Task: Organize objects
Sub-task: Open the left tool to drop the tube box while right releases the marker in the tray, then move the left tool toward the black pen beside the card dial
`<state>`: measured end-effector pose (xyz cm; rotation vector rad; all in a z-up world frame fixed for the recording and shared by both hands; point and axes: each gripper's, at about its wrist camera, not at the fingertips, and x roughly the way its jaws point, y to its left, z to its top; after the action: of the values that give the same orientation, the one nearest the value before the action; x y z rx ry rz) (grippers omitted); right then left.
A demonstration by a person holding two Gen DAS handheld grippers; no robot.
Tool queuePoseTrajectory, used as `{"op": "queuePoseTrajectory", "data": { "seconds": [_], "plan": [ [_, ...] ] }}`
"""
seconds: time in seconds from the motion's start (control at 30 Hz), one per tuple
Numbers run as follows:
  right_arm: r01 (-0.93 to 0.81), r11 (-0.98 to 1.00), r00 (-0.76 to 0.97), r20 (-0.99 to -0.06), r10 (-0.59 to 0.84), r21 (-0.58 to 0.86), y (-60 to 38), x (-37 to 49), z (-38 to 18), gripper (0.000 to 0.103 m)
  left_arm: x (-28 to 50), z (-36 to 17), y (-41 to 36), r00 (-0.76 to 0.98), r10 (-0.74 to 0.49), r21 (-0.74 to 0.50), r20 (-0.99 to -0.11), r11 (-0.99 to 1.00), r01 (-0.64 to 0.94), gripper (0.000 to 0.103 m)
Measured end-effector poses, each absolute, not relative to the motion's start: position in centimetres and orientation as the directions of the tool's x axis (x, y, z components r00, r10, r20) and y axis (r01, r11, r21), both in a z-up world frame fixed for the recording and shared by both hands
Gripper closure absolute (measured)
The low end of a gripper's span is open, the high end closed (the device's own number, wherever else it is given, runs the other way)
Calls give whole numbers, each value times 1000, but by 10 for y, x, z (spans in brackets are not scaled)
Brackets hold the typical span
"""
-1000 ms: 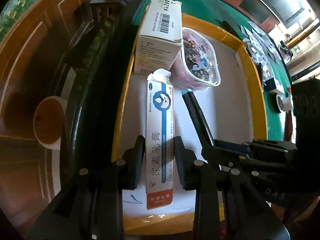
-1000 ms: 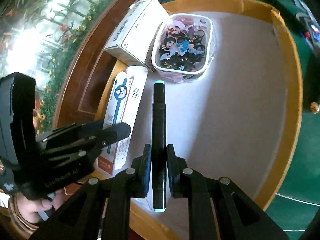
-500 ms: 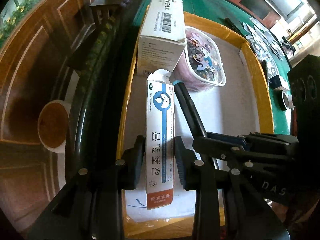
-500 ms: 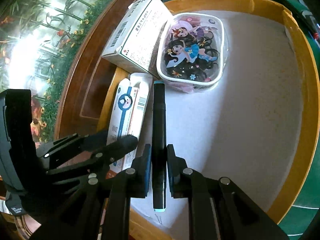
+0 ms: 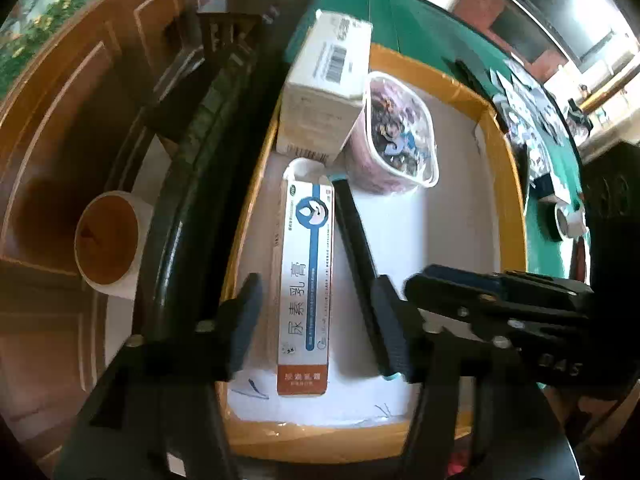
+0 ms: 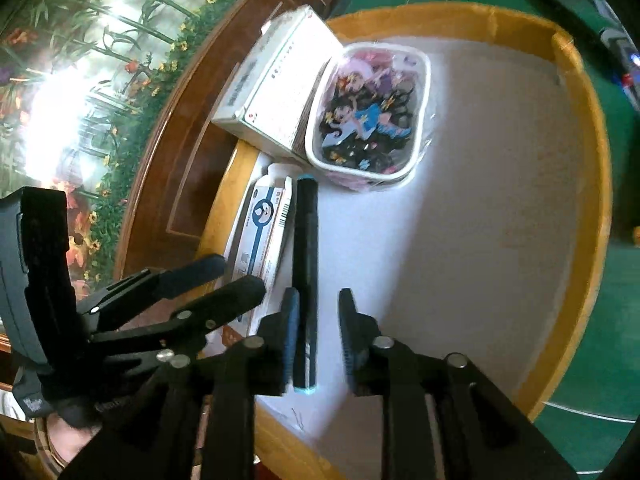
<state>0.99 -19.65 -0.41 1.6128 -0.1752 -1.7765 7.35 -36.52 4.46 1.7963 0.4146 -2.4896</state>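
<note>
Marker sits released between right gripper jaws; left gripper open too, could nudge ointment box at 9 o'clock.

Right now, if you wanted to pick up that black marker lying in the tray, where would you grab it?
Probably mid-barrel, from straight above. The black marker lies flat on the tray, so its long round sides are free there. The ointment box lies close along one side, so one finger must slip into that narrow gap. The right gripper is open around its near end.
</note>
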Motion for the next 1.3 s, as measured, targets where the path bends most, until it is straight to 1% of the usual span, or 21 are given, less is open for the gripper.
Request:
{"op": "queuePoseTrajectory", "data": {
  "seconds": [0.03,0.1,0.2,0.37,0.47,0.5,0.53,0.67,0.7,0.73,1.0,1.2,1.3],
  "plan": [
    [413,-734,29,-814,-581,539,-194,10,0,65,75,48,-366,-336,130,-202,-933,-960,191,34],
    [412,-731,5,-803,-596,544,-185,11,9,53,77,57,-367,-357,127,-210,-926,-956,205,31],
    [418,-722,-38,-783,-620,552,-167,13,27,52,79,67,-363,-384,128,-220,-914,-953,206,31],
    [410,-747,-110,-784,-611,524,-126,12,46,43,75,79,-341,-401,159,-243,-902,-956,166,31],
    [372,-784,-154,-800,-580,496,-96,8,51,34,65,85,-316,-416,196,-266,-888,-957,117,31],
    [350,-799,-174,-805,-568,488,-81,7,51,27,61,86,-305,-415,214,-276,-884,-956,95,31],
    [326,-814,-192,-809,-556,482,-71,5,52,24,56,86,-293,-409,232,-285,-883,-956,72,31],
    [221,-849,-238,-818,-524,480,-22,3,51,24,40,82,-240,-373,284,-295,-883,-955,-29,29],
    [204,-855,-245,-821,-516,476,-13,3,50,24,38,81,-231,-366,297,-301,-882,-952,-46,24],
    [187,-861,-252,-824,-507,472,-2,3,50,24,35,81,-220,-359,310,-309,-880,-949,-64,23],
    [42,-879,-321,-827,-461,474,88,10,46,23,5,80,-147,-309,361,-311,-880,-929,-199,23],
    [-48,-880,-343,-835,-430,473,134,14,38,23,-29,64,-114,-282,358,-293,-890,-924,-247,23],
    [-69,-877,-351,-835,-425,475,146,16,37,23,-54,50,-103,-291,326,-252,-900,-931,-263,23]
  ]
}}
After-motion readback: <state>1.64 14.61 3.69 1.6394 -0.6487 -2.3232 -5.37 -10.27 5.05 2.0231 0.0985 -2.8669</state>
